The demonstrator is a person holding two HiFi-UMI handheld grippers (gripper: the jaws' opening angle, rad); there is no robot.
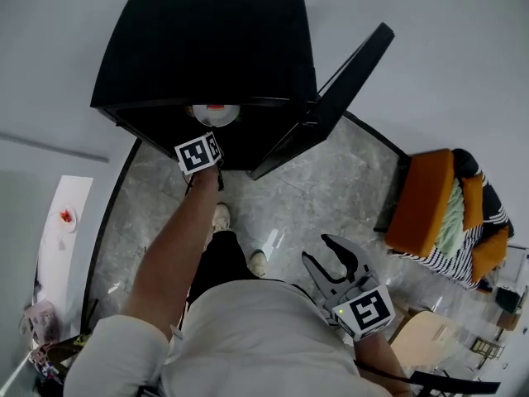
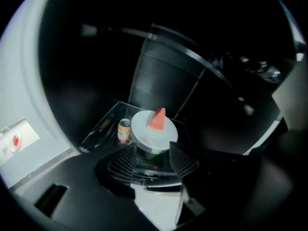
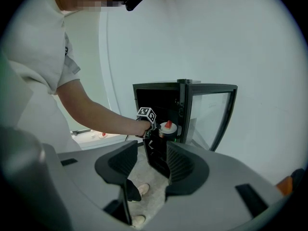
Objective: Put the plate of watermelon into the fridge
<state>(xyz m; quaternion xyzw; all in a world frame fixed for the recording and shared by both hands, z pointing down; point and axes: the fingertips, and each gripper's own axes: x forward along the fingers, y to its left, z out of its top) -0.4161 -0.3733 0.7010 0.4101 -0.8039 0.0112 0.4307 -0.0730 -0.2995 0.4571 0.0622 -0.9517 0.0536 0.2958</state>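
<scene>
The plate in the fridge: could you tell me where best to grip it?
Probably the near rim of the plate, from the open front: it lies flat, the watermelon sits further back, and a can stands close at its left.

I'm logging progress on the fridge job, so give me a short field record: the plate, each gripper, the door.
plate: carries one watermelon wedge, inside the fridge, beside a can on the glass shelf
left gripper: reaching into the fridge, jaws open, pads off the plate
right gripper: open, empty, held back outside
fridge door: open
status: plate looks placed; door not yet shut
</scene>
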